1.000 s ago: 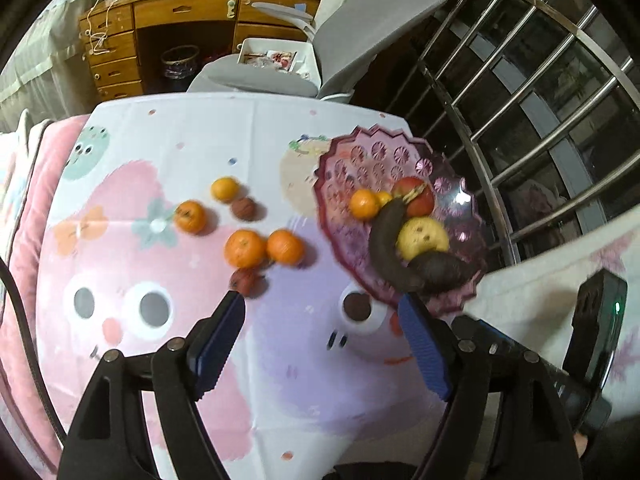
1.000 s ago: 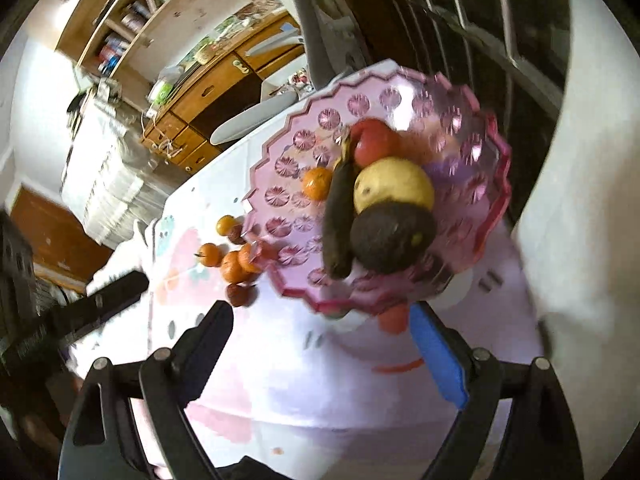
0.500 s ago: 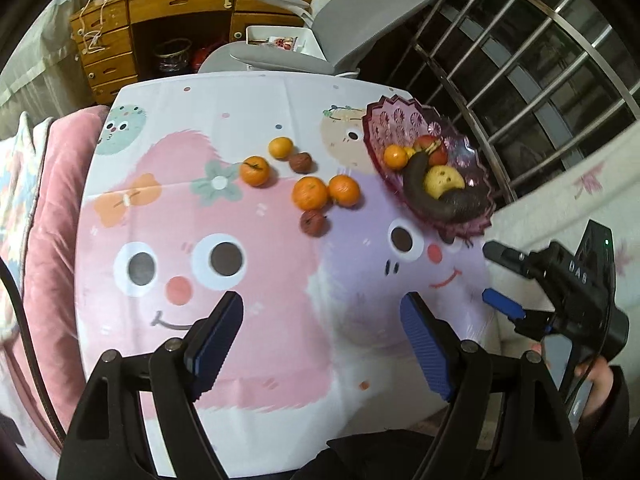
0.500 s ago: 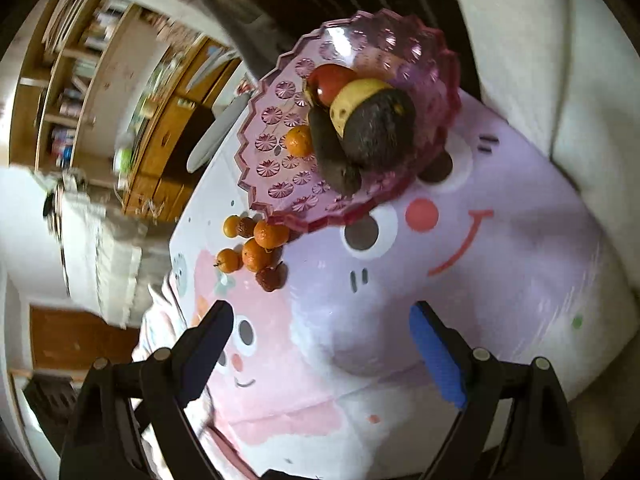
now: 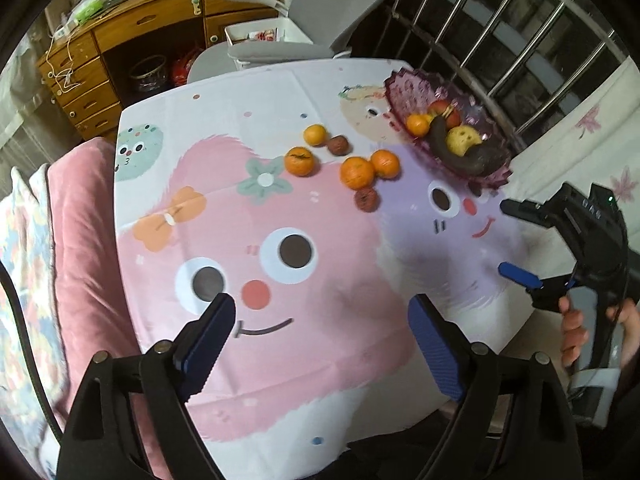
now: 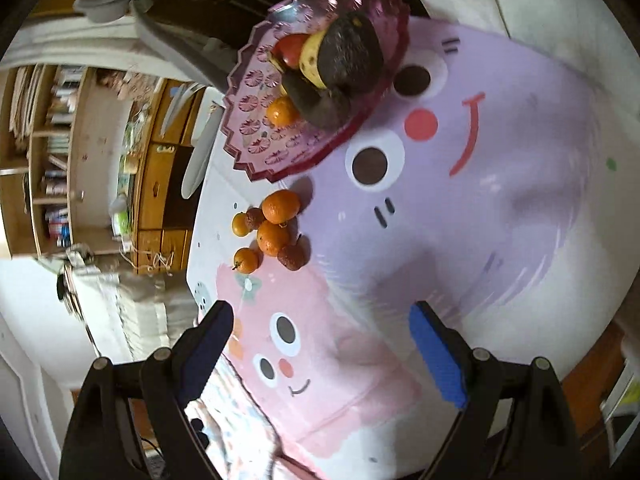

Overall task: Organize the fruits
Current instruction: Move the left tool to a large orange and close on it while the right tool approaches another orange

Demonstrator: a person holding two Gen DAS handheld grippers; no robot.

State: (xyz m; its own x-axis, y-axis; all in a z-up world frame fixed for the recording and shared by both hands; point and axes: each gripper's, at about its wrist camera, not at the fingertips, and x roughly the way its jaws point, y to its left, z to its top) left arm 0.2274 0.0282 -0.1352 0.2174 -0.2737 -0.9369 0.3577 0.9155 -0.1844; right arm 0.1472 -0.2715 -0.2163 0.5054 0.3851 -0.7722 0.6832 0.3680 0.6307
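**Asker:** Six loose fruits, is that what is lying out on the table?

**Describer:** Six, yes. Four small oranges (image 5: 357, 172) and two darker, wrinkled reddish fruits (image 5: 366, 199) are sitting in a loose cluster on the tablecloth (image 5: 280, 360), just beside a pink scalloped glass dish (image 5: 404, 92). The dish is already holding an orange, a red fruit, a yellow one and two dark, blackened pieces.

**Asker:** How are they likely handling?

**Describer:** I am judging the oranges to be light, round and firm, inclined to roll, so taking each across its widest middle looks safest. The wrinkled ones are looking softer and would want a gentler squeeze. The dish looks brittle, so fruit should be lowered in, not dropped.

**Asker:** What are the grippers doing?

**Describer:** The left gripper (image 5: 320, 344) is hovering over the near part of the cloth, well apart from the fruit; its jaws have just been opening wider, with nothing between them. The right gripper (image 6: 320, 344) is also standing wide and empty, carried in a hand (image 5: 576, 332).

**Asker:** And the surroundings?

**Describer:** The cloth is showing pink and lilac cartoon faces and looks smooth. A pink cushion (image 5: 80, 240) is lying alongside the table, with a grey chair (image 5: 280, 46), a wooden desk (image 5: 160, 28) and metal bars (image 5: 520, 40) beyond.
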